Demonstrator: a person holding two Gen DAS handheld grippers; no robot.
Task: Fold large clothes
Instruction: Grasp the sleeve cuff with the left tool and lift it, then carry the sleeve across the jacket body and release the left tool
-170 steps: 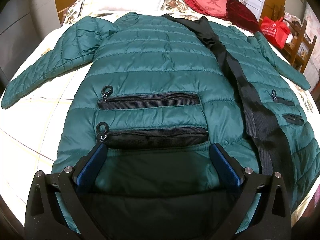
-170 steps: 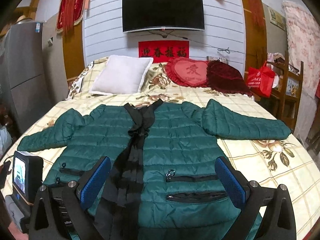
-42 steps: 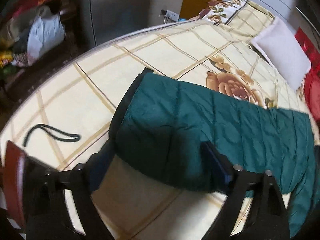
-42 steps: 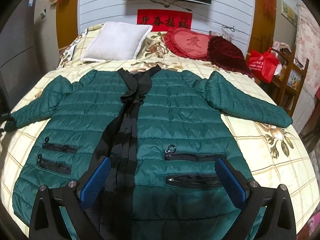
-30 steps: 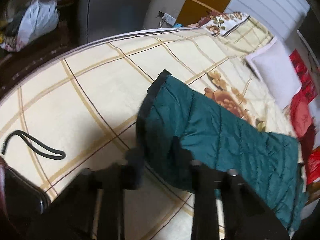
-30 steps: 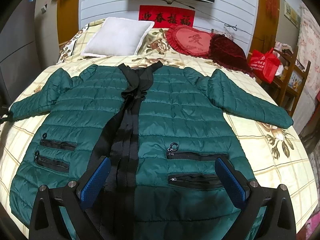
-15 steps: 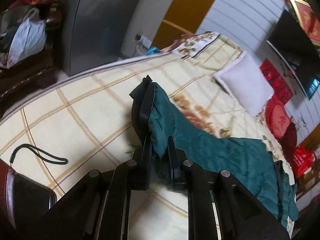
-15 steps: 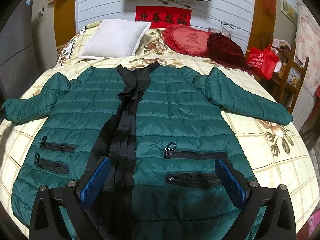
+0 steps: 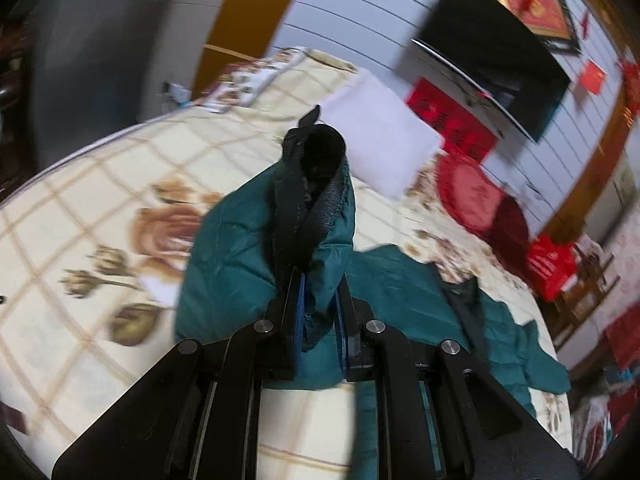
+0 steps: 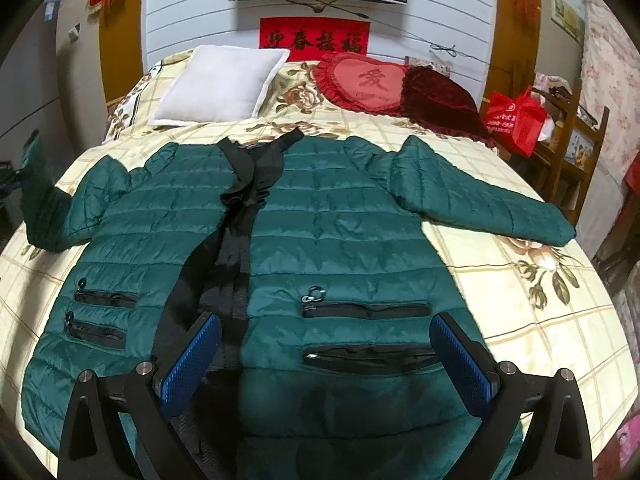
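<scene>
I've got the left gripper (image 9: pixel 319 306) pinching the cuff of the green jacket's (image 10: pixel 340 240) sleeve (image 9: pixel 256 248), its fingers pressed tight on the fabric, the black cuff opening standing up in front of my camera and blocking part of the view. My right gripper (image 10: pixel 326 356) hovers over the hem, fingers spread wide, touching nothing. The jacket lies flat, front up, on the bed (image 10: pixel 540 300). Beyond the collar sit a white pillow (image 10: pixel 220 84) and a red heart cushion (image 10: pixel 368 82); a red bag (image 10: pixel 516 120) stands beside the bed.
</scene>
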